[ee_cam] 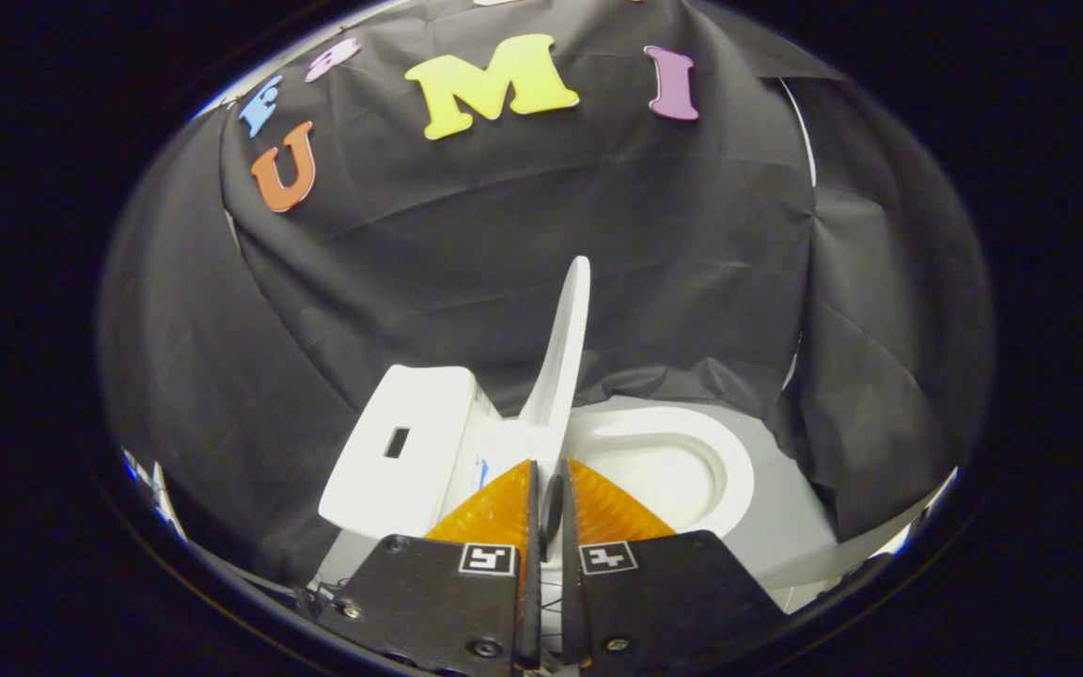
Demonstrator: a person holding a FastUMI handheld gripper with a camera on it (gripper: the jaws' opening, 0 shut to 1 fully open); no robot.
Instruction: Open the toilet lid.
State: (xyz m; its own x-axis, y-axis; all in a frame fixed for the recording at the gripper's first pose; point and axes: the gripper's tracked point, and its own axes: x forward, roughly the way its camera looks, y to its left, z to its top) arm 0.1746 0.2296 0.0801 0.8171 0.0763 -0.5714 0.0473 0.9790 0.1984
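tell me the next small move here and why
Probably open the tool and back away. The toilet lid already stands upright, edge-on, its lower edge pinched between the nearly closed fingers, with the seat and bowl exposed beside it, so the lifting looks done.

The fingers [551, 489] cover the lid's [562, 357] lower edge and the near rim of the seat [692, 442], so whether they press the lid cannot be told, and the cloth [842, 414] hides the bowl's far side.
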